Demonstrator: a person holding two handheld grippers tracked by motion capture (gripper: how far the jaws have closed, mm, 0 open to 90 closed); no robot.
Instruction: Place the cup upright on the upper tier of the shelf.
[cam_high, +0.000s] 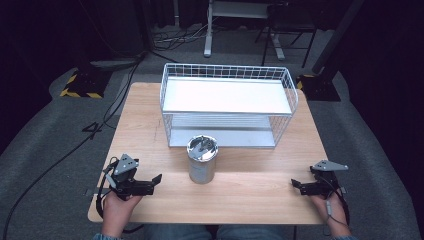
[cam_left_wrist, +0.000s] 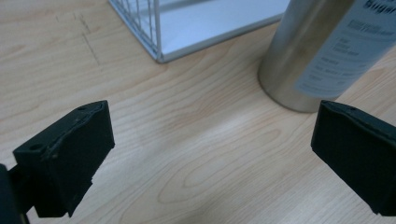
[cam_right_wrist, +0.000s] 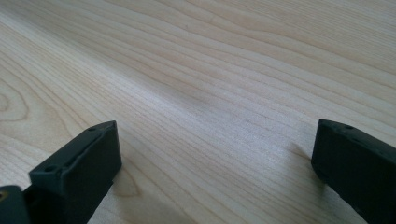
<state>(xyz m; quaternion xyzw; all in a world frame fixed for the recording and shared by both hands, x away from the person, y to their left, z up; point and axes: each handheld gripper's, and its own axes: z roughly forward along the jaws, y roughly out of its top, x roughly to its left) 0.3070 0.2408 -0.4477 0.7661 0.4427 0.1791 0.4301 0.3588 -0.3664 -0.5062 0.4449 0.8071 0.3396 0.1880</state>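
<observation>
A shiny metal can (cam_high: 202, 160) with a pull-tab lid stands upright on the wooden table (cam_high: 250, 190), just in front of a white wire rack (cam_high: 227, 105). My left gripper (cam_high: 155, 183) rests low at the table's front left, jaws pointing right toward the can and a short gap from it. In the left gripper view, my left gripper (cam_left_wrist: 215, 140) is open with bare wood between its jaws, and the can (cam_left_wrist: 322, 51) and a rack corner (cam_left_wrist: 154, 32) lie ahead. My right gripper (cam_high: 296, 185) sits at the front right, open over bare table (cam_right_wrist: 210, 93).
The wire rack has two white shelves with nothing on them and takes up the back middle of the table. Table edges lie close behind both hands. Dark floor, cables and stand legs surround the table.
</observation>
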